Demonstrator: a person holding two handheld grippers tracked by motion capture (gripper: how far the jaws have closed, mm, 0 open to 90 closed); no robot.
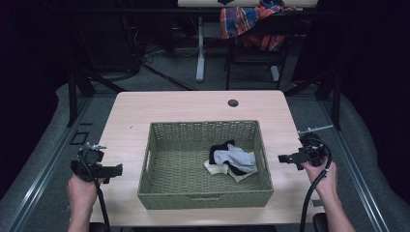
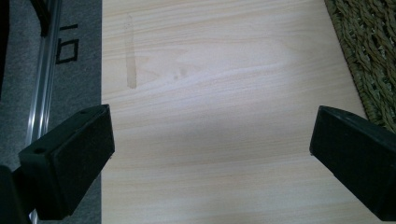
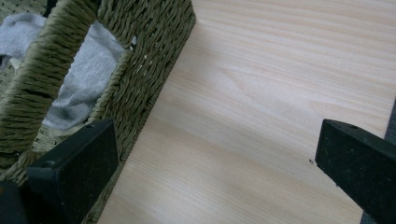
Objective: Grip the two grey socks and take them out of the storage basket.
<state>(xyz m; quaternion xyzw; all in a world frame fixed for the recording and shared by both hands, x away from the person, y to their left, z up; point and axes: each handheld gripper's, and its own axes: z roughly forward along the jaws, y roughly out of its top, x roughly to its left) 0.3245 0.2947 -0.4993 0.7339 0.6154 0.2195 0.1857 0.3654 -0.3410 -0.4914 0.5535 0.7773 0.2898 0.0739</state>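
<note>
Centrally, rectangular woven basket (image 1: 205,193), soft crumpled socks (image 1: 233,160), smooth wooden table (image 1: 193,104)

dim room with grey carpet floor (image 1: 164,72); a plaid cloth (image 1: 244,19) drapes over a dark chair (image 1: 254,58) beyond the pale wooden tabletop (image 1: 193,106).

Light wood bench (image 1: 159,108), pale grain, rounded corners. Round dark grommet hole (image 1: 233,103) near far edge, right of centre. Faint long smudge (image 2: 131,56) on bench surface near left edge. Grey carpet floor (image 1: 43,159) around bench. Metal rail (image 1: 34,186) runs along floor on left side. Behind bench: white desk leg (image 1: 200,48), dark chair (image 1: 251,53) with plaid cloth (image 1: 246,19), red, blue and orange, draped over it. Background dark.
</note>
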